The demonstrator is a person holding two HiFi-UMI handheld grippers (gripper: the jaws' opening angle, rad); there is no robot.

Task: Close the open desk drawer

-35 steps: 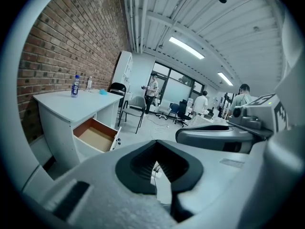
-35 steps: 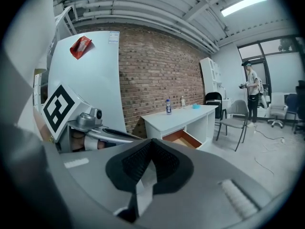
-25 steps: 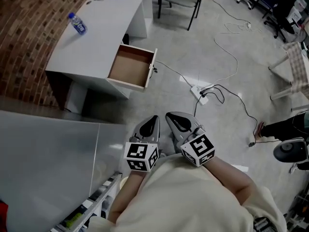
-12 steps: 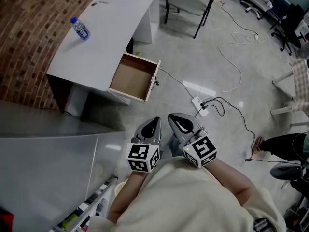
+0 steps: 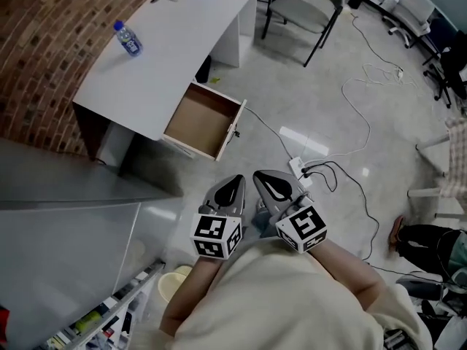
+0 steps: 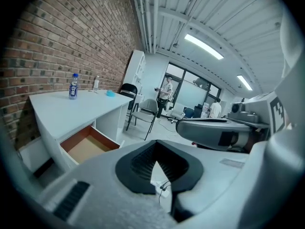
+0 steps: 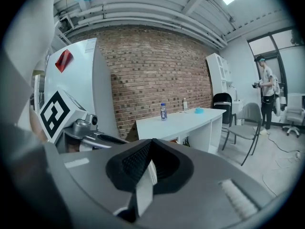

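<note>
Brown-lined drawer (image 5: 198, 119) open, well ahead of left claw (image 5: 235, 179) and right claw (image 5: 260, 175); each pressed together, empty.

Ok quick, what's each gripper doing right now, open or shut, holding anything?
Left gripper: shut, holding nothing.
Right gripper: shut, holding nothing.

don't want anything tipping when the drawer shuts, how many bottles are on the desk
2. A blue-labelled water bottle stands on the desk near the brick wall; a smaller clear bottle stands farther along, by a blue thing. Others may be hidden.
</note>
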